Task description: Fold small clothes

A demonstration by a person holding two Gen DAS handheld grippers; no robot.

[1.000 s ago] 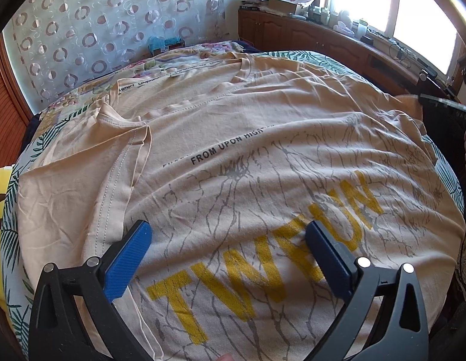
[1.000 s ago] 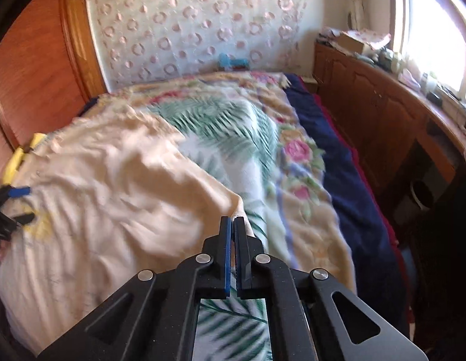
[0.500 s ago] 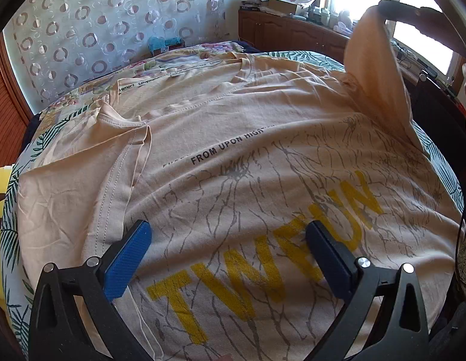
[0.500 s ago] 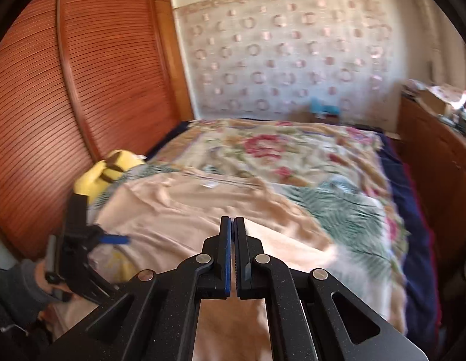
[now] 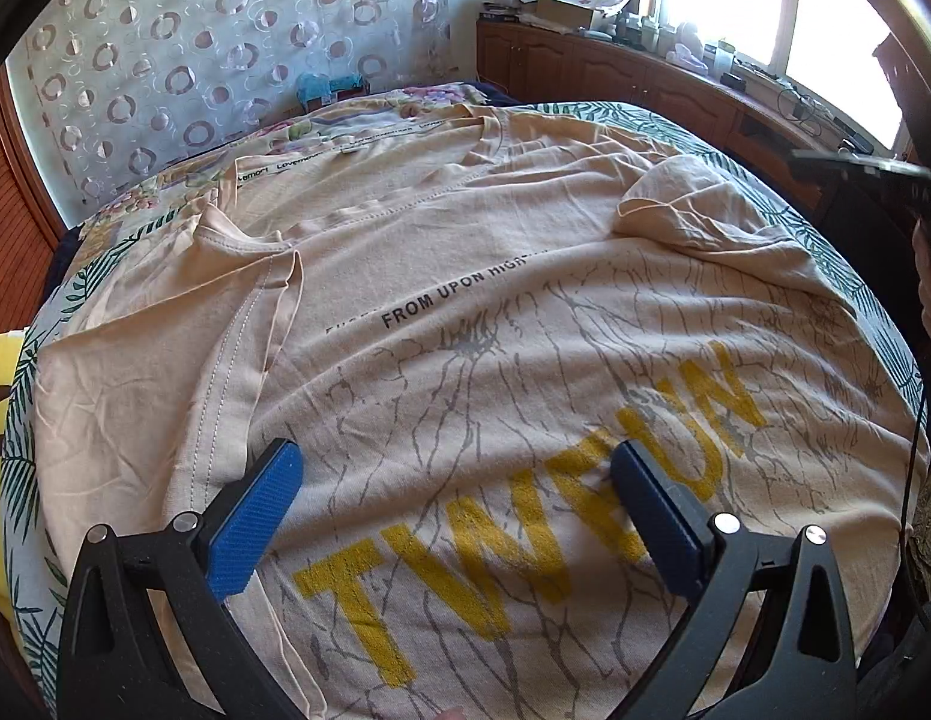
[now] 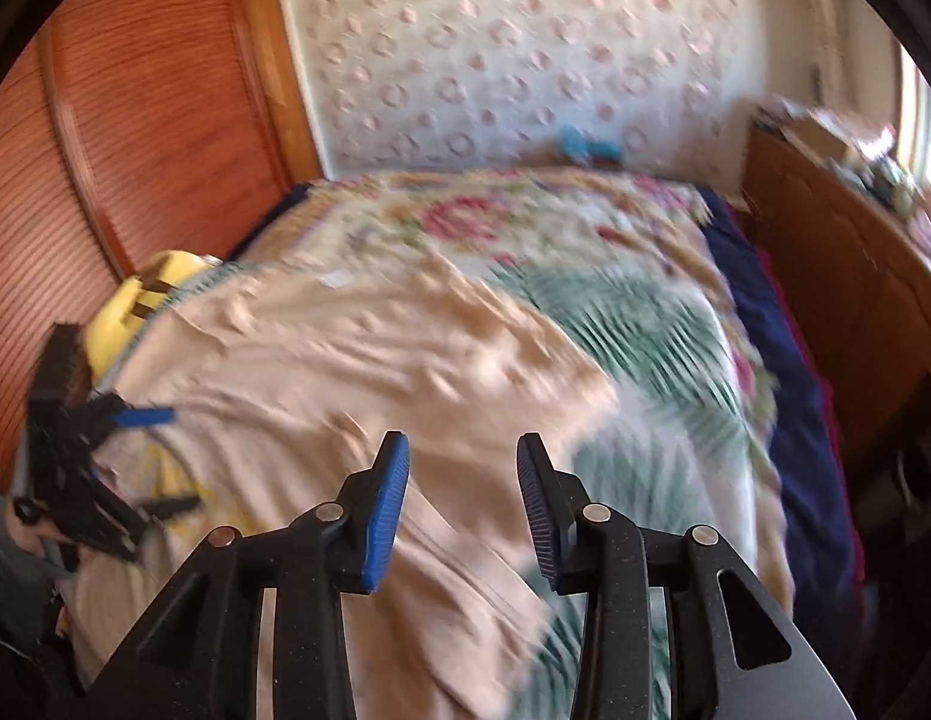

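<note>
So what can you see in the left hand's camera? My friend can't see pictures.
A beige T-shirt with yellow letters lies spread on a bed with a leafy cover. The left gripper sits over it with its blue fingers wide apart. One sleeve is folded in onto the shirt.

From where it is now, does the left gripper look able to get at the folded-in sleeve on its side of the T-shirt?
Probably yes. The left gripper is open above the T-shirt, and the folded sleeve lies flat nearby with nothing covering it.
</note>
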